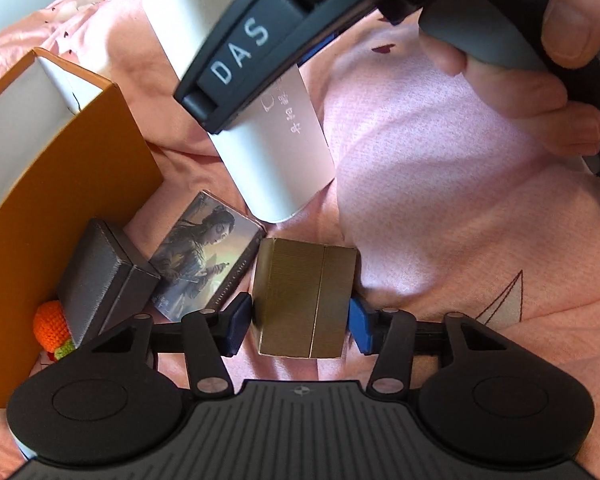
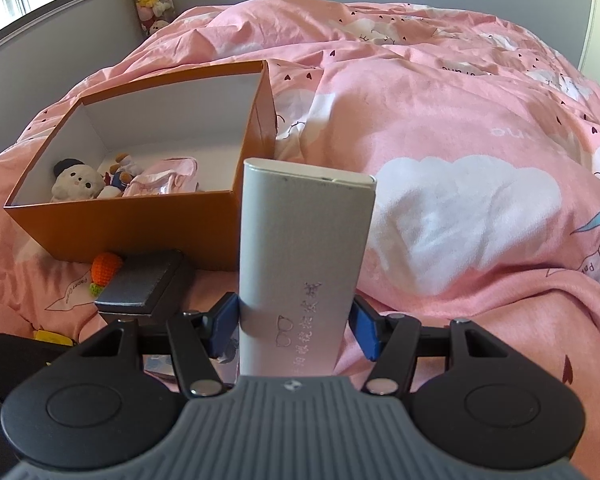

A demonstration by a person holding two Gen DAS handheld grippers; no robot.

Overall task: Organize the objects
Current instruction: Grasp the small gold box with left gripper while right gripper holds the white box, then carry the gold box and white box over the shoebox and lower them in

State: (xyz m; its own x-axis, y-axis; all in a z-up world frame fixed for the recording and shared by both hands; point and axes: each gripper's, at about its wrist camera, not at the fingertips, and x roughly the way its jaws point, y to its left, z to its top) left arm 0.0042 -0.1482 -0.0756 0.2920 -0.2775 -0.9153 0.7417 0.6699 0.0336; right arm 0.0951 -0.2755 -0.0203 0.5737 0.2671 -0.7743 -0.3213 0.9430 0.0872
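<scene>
A small gold box [image 1: 304,300] sits between the blue pads of my left gripper [image 1: 300,320], and both pads touch its sides, so the gripper is shut on it. My right gripper [image 2: 292,324] is shut on a tall white case [image 2: 304,248] printed with a glasses drawing, held upright near the orange box [image 2: 140,216]. In the left wrist view that white case [image 1: 276,160] slants down from under the right tool's black housing [image 1: 240,52], which a hand [image 1: 540,60] grips.
The orange box [image 1: 60,184] is open and holds a plush toy [image 2: 76,184] and a pink item [image 2: 164,178]. On the pink bedsheet [image 2: 460,120] beside it lie a grey box [image 1: 100,280], a picture card box [image 1: 208,256] and a crochet carrot [image 1: 52,328].
</scene>
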